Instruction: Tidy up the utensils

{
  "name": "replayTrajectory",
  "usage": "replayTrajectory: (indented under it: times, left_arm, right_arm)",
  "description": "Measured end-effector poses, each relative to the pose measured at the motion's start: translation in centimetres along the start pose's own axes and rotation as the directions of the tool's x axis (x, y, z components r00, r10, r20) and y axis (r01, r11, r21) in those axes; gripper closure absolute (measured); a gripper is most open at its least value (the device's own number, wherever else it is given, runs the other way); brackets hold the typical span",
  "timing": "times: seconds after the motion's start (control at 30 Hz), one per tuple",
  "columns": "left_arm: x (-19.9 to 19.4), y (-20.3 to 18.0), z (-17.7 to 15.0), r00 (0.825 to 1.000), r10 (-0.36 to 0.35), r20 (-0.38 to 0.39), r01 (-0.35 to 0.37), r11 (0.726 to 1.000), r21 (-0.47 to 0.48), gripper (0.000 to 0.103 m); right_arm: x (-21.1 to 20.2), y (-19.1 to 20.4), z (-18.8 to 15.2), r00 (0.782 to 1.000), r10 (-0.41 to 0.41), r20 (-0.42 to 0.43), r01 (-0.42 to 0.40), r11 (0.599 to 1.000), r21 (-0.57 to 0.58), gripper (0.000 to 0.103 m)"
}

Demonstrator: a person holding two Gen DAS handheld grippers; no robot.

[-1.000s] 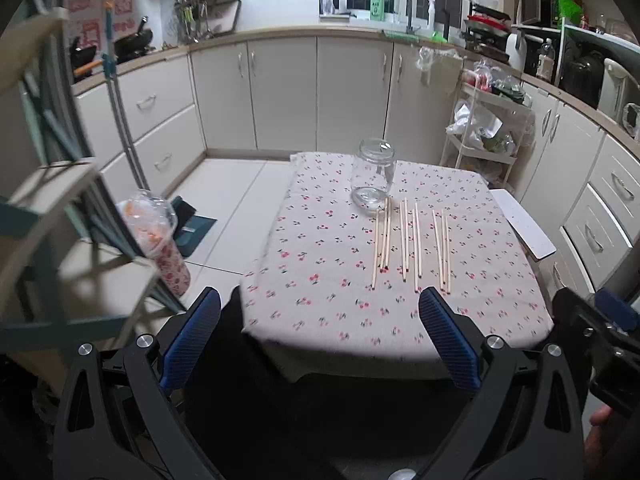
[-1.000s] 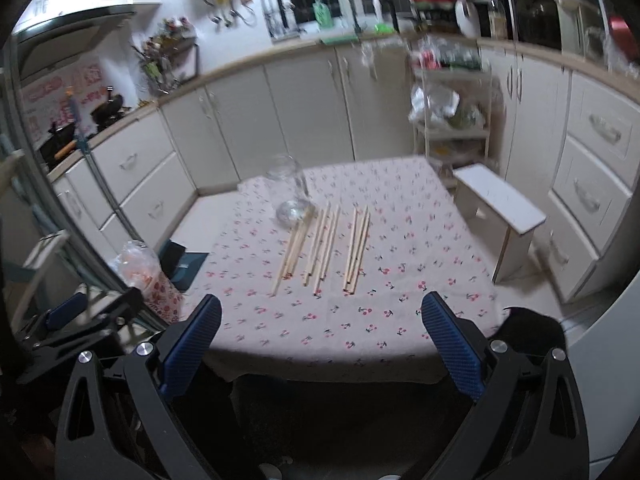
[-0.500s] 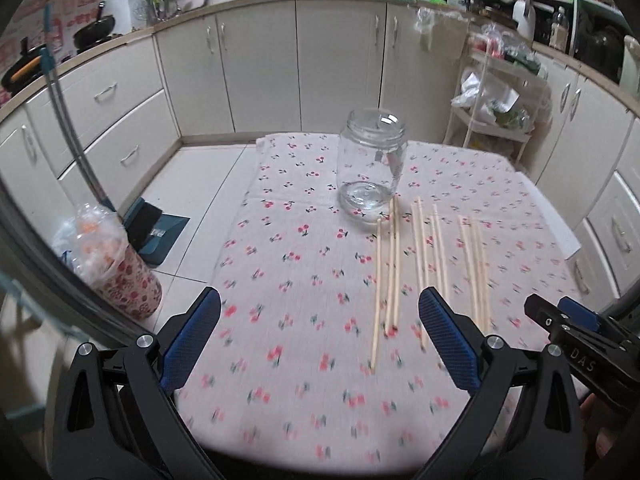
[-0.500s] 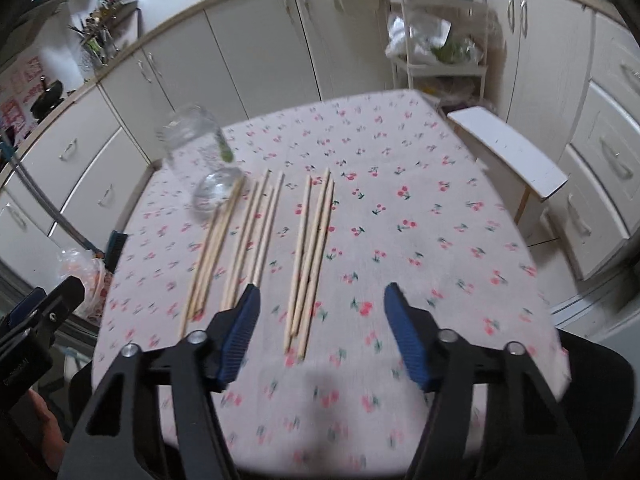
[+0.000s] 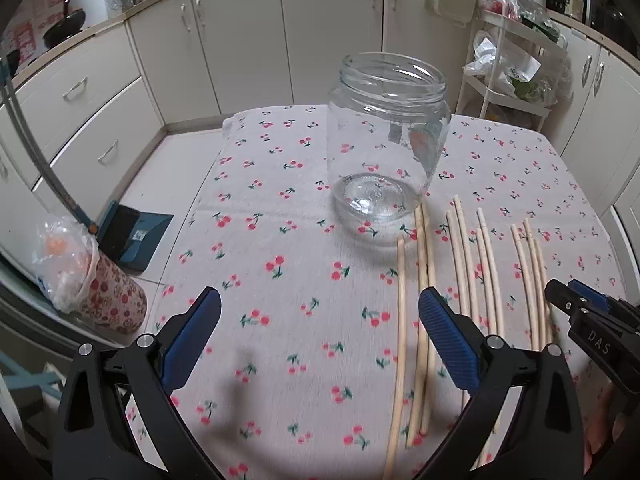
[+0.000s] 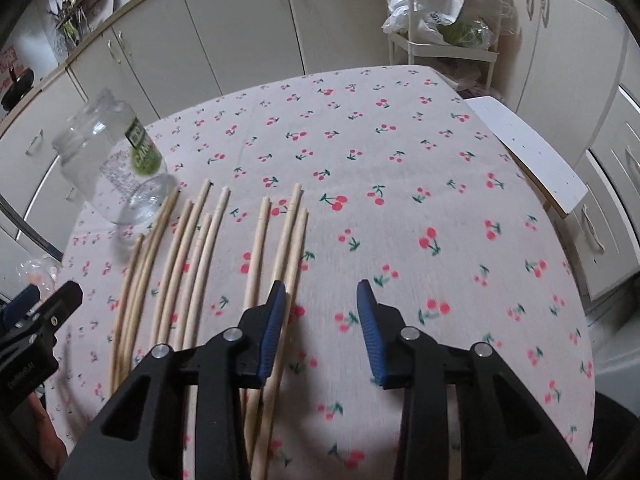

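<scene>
Right tongs (image 6: pixel 320 308) closing, nothing between pads, just right of the chopsticks (image 6: pixel 204 248). Left tongs (image 5: pixel 320 320) spread wide. Chopsticks lie on bench (image 6: pixel 400 160), beside upright jar (image 5: pixel 386 136).

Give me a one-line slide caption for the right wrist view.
Right gripper, closing on nothing, hovers by wooden chopsticks near an empty glass jar.

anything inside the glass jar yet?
No. The glass jar stands upright, lid off, and looks empty: its clear base and the cherry-print tablecloth show through. All the chopsticks lie on the cloth beside it.
</scene>
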State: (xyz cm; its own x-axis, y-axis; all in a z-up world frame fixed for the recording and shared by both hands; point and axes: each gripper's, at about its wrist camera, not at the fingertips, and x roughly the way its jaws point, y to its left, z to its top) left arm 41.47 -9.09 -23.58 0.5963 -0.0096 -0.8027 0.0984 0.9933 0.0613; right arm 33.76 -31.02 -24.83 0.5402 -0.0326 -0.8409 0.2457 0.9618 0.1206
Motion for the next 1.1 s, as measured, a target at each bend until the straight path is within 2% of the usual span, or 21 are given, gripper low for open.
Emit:
replayTrajectory:
  times: [0.2,0.33,0.4,0.63,0.77,0.83,0.87,0.9,0.97,1.0,1.1]
  left_arm:
    - [2.1,-0.6,0.6,1.0,-0.005,-0.017,0.005,1.0,0.015,0.008]
    - [3.2,-0.9,0.6,0.999,-0.019,-0.03,0.02,1.0,0.018,0.009]
    - [3.6,-1.2,0.6,0.999,-0.024,-0.033,0.025,0.999,0.031,0.014]
    - [4.7,-3.0,1.0,0.999,-0.012,-0.03,0.015,0.997,0.082,0.025]
    - [5.2,-3.5,1.2,0.999,-0.025,-0.033,0.027,0.996,0.08,0.038]
    - [5.1,-3.8,1.4,0.999,-0.037,-0.032,0.04,0.995,0.087,0.048]
    - [5.1,-4.0,1.4,0.999,-0.044,-0.031,0.046,0.995,0.09,0.059]
    - [5.0,-4.3,1.5,0.997,-0.064,-0.033,0.066,0.994,0.091,0.075]
    - [4.9,-4.6,1.6,0.994,-0.094,-0.048,0.098,0.991,0.092,0.093]
    - [4.9,-4.7,1.6,0.993,-0.108,-0.057,0.113,0.989,0.091,0.098]
    - [4.8,-4.0,1.7,0.983,-0.165,-0.084,0.17,0.984,0.048,0.099]
  right_arm:
    - [0.6,0.7,0.6,1.0,-0.014,0.012,0.014,0.998,-0.065,0.067]
    - [0.6,0.1,0.7,1.0,-0.015,0.015,0.017,0.994,-0.11,0.092]
    - [0.6,-0.6,0.7,1.0,0.007,0.015,-0.005,0.993,-0.119,0.094]
    - [0.5,-0.4,0.7,1.0,0.012,0.024,-0.009,0.99,-0.137,0.094]
    - [0.5,-0.4,0.6,1.0,0.014,0.028,-0.009,0.99,-0.142,0.094]
    - [0.5,-0.3,0.6,0.999,0.011,0.03,-0.007,0.989,-0.146,0.094]
    - [0.5,-0.3,0.6,0.999,0.012,0.032,-0.007,0.989,-0.15,0.094]
    - [0.5,-0.3,0.6,0.999,0.018,0.033,-0.012,0.989,-0.149,0.094]
    - [0.5,-0.3,0.6,0.999,0.03,0.031,-0.025,0.989,-0.144,0.094]
    - [0.5,-0.3,0.6,0.999,0.039,0.025,-0.036,0.989,-0.141,0.095]
    - [0.4,-0.2,0.5,0.998,0.059,0.014,-0.056,0.99,-0.133,0.096]
